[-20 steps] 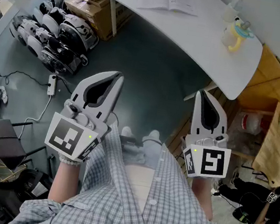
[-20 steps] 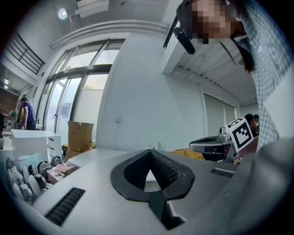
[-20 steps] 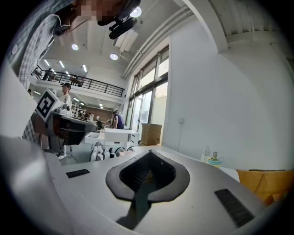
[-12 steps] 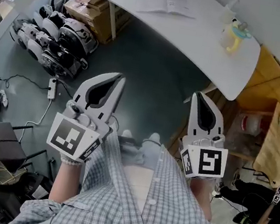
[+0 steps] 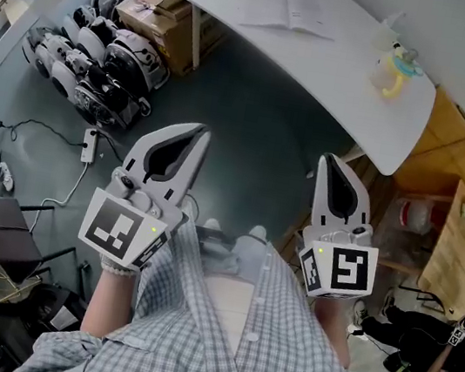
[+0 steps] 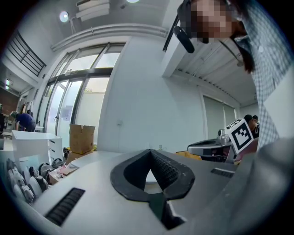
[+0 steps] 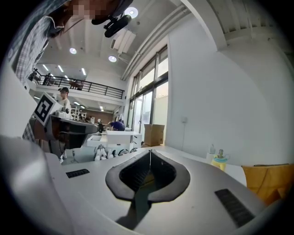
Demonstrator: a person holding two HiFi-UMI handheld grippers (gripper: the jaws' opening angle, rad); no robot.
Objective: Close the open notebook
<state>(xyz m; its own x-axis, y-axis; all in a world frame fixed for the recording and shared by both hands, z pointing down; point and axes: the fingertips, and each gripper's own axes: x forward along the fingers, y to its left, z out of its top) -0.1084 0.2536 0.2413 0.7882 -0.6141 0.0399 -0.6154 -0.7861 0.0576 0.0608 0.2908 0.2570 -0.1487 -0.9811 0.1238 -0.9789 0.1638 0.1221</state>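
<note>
The open notebook (image 5: 290, 8) lies flat on the white table (image 5: 341, 66) at the top of the head view, far ahead of both grippers. My left gripper (image 5: 199, 129) and my right gripper (image 5: 334, 158) are held side by side in front of the person's checked shirt, over the floor and well short of the table. Both are shut, tips together, with nothing between them. The left gripper view shows the left gripper (image 6: 150, 150) shut, and the right gripper view shows the right gripper (image 7: 149, 150) shut. The notebook cannot be made out in either gripper view.
A yellow bottle (image 5: 394, 68) stands near the table's right end, also in view as the bottle (image 7: 220, 161). Cardboard boxes (image 5: 160, 14) sit under the table's left side. White-and-black devices (image 5: 93, 69) line the floor at left. Wooden boards (image 5: 461, 245) are at right, a chair (image 5: 4, 231) at lower left.
The table and floor have slid slightly down and to the right in the head view. Both grippers stay shut and in nearly the same place.
</note>
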